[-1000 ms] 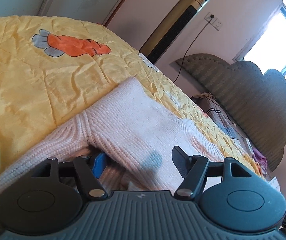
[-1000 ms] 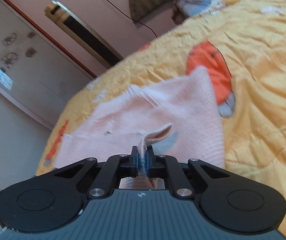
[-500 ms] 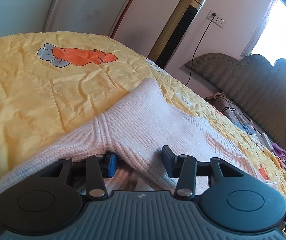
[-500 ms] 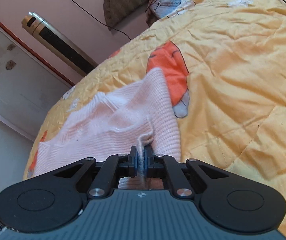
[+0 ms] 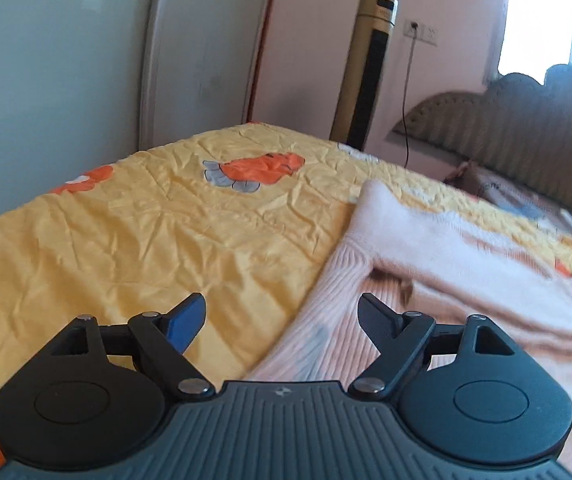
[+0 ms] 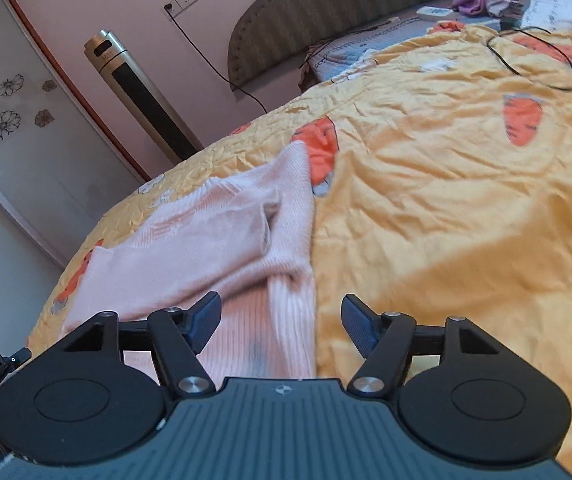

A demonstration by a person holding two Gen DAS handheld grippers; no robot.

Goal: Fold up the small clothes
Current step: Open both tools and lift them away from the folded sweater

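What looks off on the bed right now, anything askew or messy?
The pink sweater is only partly folded: one layer lies bunched and slanted across the body, edges not lined up, with a loose fold gaping near its right side. Both the left gripper and the right gripper are open, holding nothing. The yellow quilt is wrinkled.
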